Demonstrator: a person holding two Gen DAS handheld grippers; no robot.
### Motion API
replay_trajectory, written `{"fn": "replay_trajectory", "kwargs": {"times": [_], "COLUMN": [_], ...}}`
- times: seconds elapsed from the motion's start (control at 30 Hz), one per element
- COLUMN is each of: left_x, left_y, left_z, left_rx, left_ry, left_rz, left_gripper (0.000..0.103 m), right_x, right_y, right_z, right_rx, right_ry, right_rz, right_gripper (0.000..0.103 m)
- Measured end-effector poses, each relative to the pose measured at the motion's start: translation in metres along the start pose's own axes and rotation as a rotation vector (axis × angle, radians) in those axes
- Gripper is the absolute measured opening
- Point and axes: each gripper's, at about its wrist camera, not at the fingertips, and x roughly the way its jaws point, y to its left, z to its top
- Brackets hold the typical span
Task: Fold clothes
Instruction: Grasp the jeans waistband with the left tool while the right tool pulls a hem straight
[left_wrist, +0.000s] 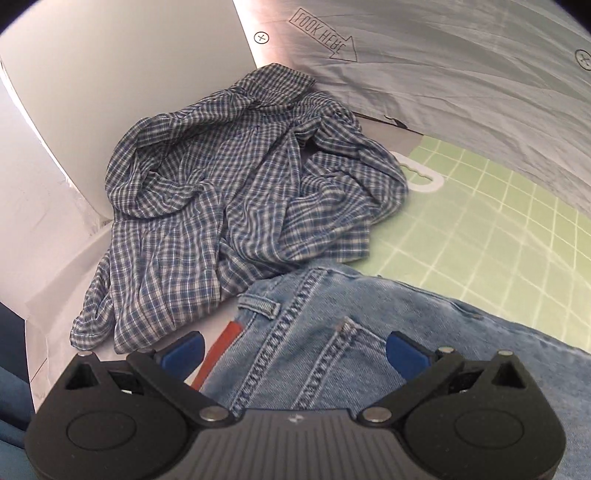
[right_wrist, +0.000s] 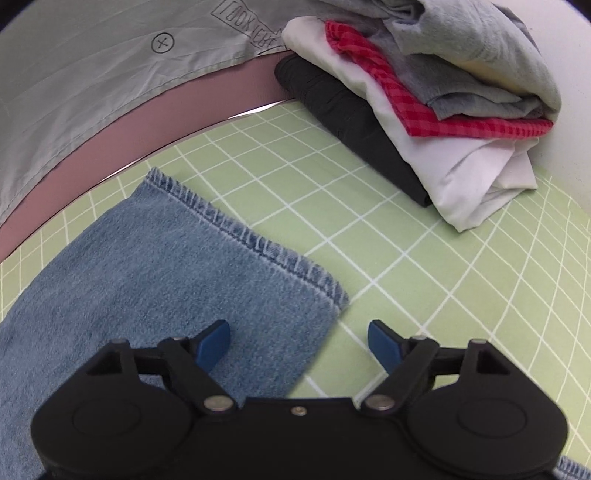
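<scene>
While both tools (left_wrist: 293, 354) (right_wrist: 299, 341) gape wide: one jeans (left_wrist: 332, 332), one plaid shirt (left_wrist: 229, 192), four stacked garments (right_wrist: 424, 110).

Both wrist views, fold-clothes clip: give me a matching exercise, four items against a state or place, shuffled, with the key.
Items:
1. plaid shirt
2. jeans waistband
3. jeans leg hem
4. stack of clothes

States:
A. folded and piled at the far right of the green mat
B. crumpled in a heap
C. flat on the mat, ahead of the right gripper
D. between the open jaws of the left gripper

Pairs: 1-B, 2-D, 3-C, 4-A
</scene>
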Motion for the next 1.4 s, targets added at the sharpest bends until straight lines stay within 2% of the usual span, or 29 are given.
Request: {"fn": "replay_trajectory", "kwargs": {"times": [0.1, 0.17, 0.2, 0.23, 0.27, 0.3, 0.33, 0.37, 0.4, 0.43, 0.53, 0.67, 0.8, 0.9, 0.97, 1.0, 1.03, 1.07, 1.1, 1.13, 1.2, 1.4], "left_x": [0.009, 0.014, 0.017, 0.02, 0.022, 0.025, 0.028, 0.027, 0.024, 0.019, 0.0, -0.033, -0.046, -0.031, -0.03, -0.034, -0.039, -0.045, -0.05, -0.054, -0.059, -0.071], "left_y": [0.001, 0.001, 0.001, 0.001, 0.001, 0.001, 0.001, -0.001, -0.005, -0.008, -0.017, -0.048, -0.082, -0.106, -0.113, -0.111, -0.106, -0.099, -0.091, -0.081, -0.057, 0.037], "left_z": [0.003, 0.005, 0.006, 0.007, 0.008, 0.009, 0.01, 0.011, 0.011, 0.011, 0.017, 0.039, 0.068, 0.079, 0.078, 0.074, 0.068, 0.062, 0.054, 0.046, 0.026, -0.046], "left_rx": [-0.047, -0.08, -0.096, -0.113, -0.129, -0.145, -0.162, -0.16, -0.151, -0.15, -0.146, -0.076, -0.065, -0.07, -0.055, -0.045, -0.038, -0.034, -0.035, -0.037, -0.044, -0.201], "left_ry": [0.012, 0.021, 0.026, 0.03, 0.035, 0.039, 0.044, 0.038, 0.027, 0.016, -0.023, -0.131, -0.197, -0.131, -0.108, -0.118, -0.131, -0.145, -0.158, -0.16, -0.132, -0.026], "left_rz": [-0.031, -0.055, -0.067, -0.079, -0.091, -0.104, -0.116, -0.107, -0.088, -0.094, -0.161, -0.235, -0.316, -0.304, -0.288, -0.3, -0.307, -0.307, -0.298, -0.282, -0.248, -0.147], "left_gripper": [0.103, 0.095, 0.078, 0.06, 0.055, 0.046, 0.034, 0.03, 0.02, 0.015, 0.01, 0.01, 0.01, 0.022, 0.029, 0.042, 0.061, 0.069, 0.08, 0.081, 0.081, 0.081], "right_x": [0.002, 0.003, 0.002, 0.001, 0.0, -0.001, -0.002, -0.004, -0.006, -0.008, -0.015, -0.017, -0.024, -0.027, -0.024, -0.023, -0.027, -0.032, -0.038, -0.044, -0.058, -0.102], "right_y": [-0.003, -0.001, 0.0, 0.003, 0.005, 0.008, 0.011, 0.014, 0.019, 0.02, 0.007, -0.023, -0.037, -0.04, -0.038, -0.037, -0.037, -0.037, -0.038, -0.038, -0.036, -0.026], "right_z": [0.002, 0.004, 0.004, 0.005, 0.006, 0.008, 0.009, 0.01, 0.009, 0.008, 0.009, 0.017, 0.03, 0.036, 0.037, 0.036, 0.033, 0.03, 0.026, 0.022, 0.008, -0.05], "right_rx": [0.053, 0.05, 0.043, 0.025, 0.002, -0.021, -0.044, -0.075, -0.12, -0.15, -0.126, -0.039, -0.039, -0.036, -0.067, -0.088, -0.103, -0.112, -0.122, -0.129, -0.145, -0.168], "right_ry": [0.001, -0.007, -0.015, -0.024, -0.028, -0.032, -0.035, -0.044, -0.061, -0.083, -0.123, -0.138, -0.18, -0.2, -0.172, -0.16, -0.161, -0.169, -0.176, -0.182, -0.187, -0.142], "right_rz": [0.004, -0.008, -0.011, -0.008, -0.002, 0.005, 0.011, 0.009, -0.005, -0.019, -0.062, -0.113, -0.12, -0.146, -0.19, -0.21, -0.215, -0.209, -0.204, -0.2, -0.193, -0.1], "right_gripper": [0.086, 0.082, 0.071, 0.055, 0.047, 0.03, 0.024, 0.024, 0.023, 0.022, 0.022, 0.022, 0.022, 0.024, 0.031, 0.037, 0.042, 0.045, 0.055, 0.065, 0.072, 0.079]}}
